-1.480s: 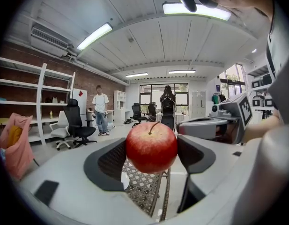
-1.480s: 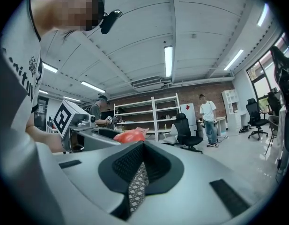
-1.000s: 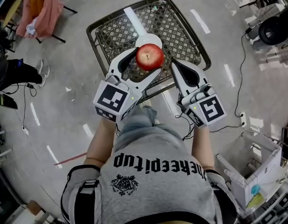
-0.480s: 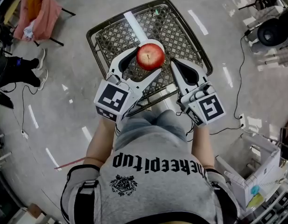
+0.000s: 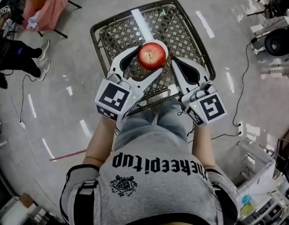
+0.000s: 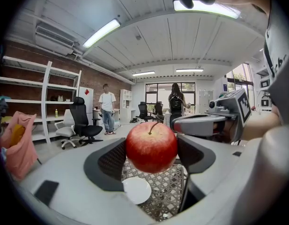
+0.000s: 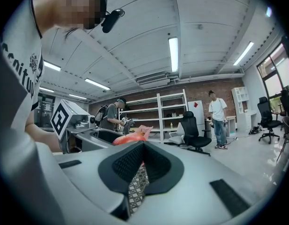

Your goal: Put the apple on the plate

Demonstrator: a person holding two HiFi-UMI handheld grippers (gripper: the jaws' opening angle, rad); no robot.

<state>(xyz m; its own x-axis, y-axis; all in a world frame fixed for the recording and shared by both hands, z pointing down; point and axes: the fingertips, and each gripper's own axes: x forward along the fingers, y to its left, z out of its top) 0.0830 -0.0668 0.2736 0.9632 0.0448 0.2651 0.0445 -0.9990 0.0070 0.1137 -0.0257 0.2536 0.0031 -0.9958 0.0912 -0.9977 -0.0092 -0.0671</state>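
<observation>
Over the middle of the lattice-topped table (image 5: 117,31), the left gripper (image 5: 149,60) holds a red apple (image 5: 151,56) clamped between its two dark pads, stem upward. Straight beneath it sits a small white plate (image 5: 159,44), only its far rim peeping out around the fruit from overhead. From the left gripper view the apple (image 6: 151,146) hangs clear of the plate (image 6: 136,190), which lies lower down on the woven top. The right gripper (image 5: 176,65) waits just beside the apple toward the table's right edge, its jaws pressed together with nothing between them; the right gripper view (image 7: 142,149) shows only a sliver of lattice below the closed pads. A bright pale streak runs from the plate toward the table's far edge, and a dark rounded rim frames the whole top.

Round about, the floor is glossy grey, marked with streaks of reflected light and trailing black cables on the right side. A pink bag (image 5: 41,3) hangs on a stand off the table's far left corner. White shelving (image 6: 46,102) stands against a brick wall, with a black office chair (image 6: 82,121) before it, and two people (image 6: 107,108) stand farther back under the long ceiling lights.
</observation>
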